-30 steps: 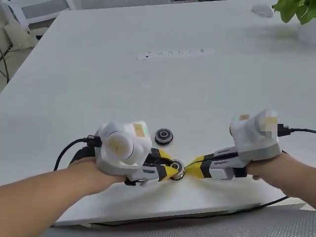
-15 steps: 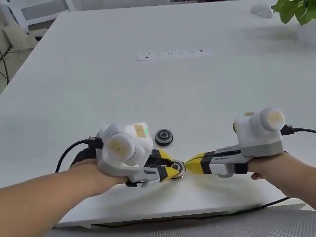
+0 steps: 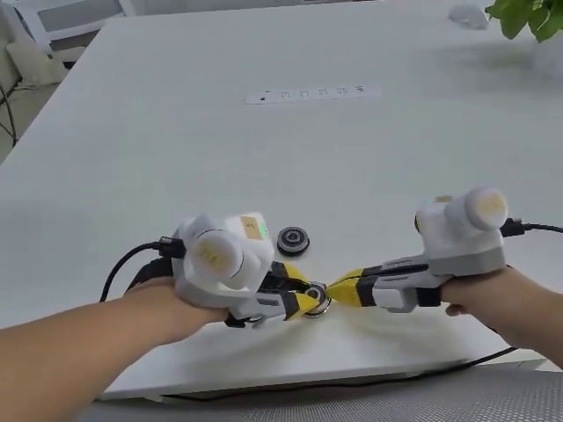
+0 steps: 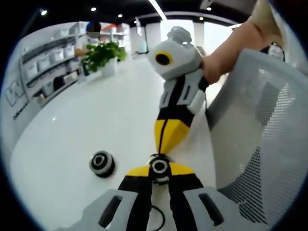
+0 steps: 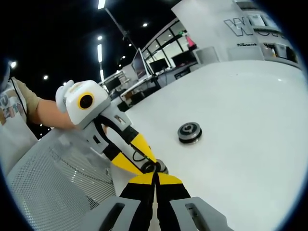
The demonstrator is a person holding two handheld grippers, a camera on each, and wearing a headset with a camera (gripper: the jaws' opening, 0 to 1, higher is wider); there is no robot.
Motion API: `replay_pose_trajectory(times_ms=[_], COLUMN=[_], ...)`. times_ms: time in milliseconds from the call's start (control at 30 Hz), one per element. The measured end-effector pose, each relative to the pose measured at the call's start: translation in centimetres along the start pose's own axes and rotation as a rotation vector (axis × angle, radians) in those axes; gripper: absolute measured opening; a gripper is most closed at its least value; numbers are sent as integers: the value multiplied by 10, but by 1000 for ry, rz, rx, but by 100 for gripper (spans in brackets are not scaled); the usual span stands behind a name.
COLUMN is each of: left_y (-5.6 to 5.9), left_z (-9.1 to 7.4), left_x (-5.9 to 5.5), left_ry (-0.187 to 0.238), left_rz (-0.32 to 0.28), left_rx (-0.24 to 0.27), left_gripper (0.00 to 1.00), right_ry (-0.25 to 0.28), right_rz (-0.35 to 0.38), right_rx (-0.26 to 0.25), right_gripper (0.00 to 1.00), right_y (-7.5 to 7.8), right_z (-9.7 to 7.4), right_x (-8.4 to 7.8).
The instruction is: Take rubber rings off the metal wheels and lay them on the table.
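Hardly anything moved: left gripper (image 3: 309,301) jaws clamp a metal wheel (image 4: 159,167); right gripper (image 5: 155,178) jaws (closed) touch its rim.

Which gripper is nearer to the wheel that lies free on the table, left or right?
Left. The left gripper, holding the other wheel, is just on the near side of the free wheel; the right gripper is farther off, to the right.

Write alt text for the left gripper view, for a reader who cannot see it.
The left gripper clamps a metal wheel over a white table, while the right gripper reaches in from the top, its closed yellow tips at the wheel. A second wheel with a black ring lies on the table at left.
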State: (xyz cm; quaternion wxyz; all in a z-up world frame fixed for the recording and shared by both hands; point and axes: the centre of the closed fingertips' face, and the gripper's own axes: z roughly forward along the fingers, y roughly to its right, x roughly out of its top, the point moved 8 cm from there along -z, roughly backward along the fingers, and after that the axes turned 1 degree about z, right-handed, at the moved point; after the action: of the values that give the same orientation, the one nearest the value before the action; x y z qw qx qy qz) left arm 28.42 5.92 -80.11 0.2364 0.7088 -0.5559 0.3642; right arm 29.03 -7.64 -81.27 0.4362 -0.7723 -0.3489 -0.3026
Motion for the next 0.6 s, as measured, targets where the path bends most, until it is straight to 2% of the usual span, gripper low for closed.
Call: replay_pose_trajectory(times_ms=[600], left_y=[1], left_z=[0], left_x=[0], left_ry=[2], left_rz=[0], left_rx=[-1], left_gripper=[12], right_ry=[6], right_rz=[-16], right_rx=[31], right_gripper=[0], right_y=[-5], right_z=[3], right_x=[2])
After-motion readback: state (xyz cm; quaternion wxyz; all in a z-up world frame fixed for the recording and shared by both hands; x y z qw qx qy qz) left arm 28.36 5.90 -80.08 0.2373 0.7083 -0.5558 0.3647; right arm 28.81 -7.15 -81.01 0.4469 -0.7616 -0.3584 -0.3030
